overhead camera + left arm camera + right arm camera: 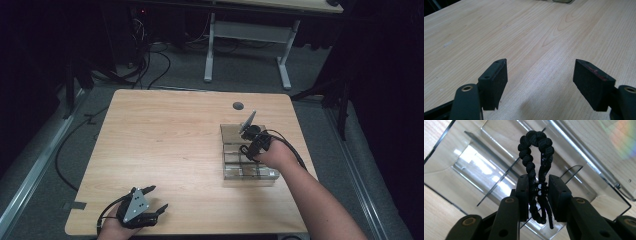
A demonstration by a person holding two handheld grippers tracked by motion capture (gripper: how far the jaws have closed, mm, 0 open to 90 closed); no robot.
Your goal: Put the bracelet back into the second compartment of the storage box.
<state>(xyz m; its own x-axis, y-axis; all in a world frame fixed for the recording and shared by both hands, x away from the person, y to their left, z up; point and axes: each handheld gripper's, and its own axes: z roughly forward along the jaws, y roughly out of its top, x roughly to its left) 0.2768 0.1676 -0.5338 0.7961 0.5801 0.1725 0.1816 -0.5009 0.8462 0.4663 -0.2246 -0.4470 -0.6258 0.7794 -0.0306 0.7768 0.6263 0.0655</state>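
Right gripper view looks down the right gripper point(538, 195), whose jaws are pinched on a black braided bracelet point(535, 152); the loop stands up past the pads and its loose ends dangle below them, all above a clear acrylic box point(461, 167) with several compartments. From the high view, that box point(231, 131) sits near the tabletop's right edge, about midway along it, and the right gripper point(256, 142) hangs over its far half. The left gripper point(152, 200) rests by the near edge toward the left corner, jaws spread wide with nothing between them, bare table point(529, 32) ahead. The likely job is to lay the bracelet into one compartment. The grip takes only the lower part of the braid, so the floppy loop could catch on a divider or wall as it goes down and end up draped across two compartments. A snagged end could also drag the light box across the wood, since the left gripper is well apart from it and gives no steadying.
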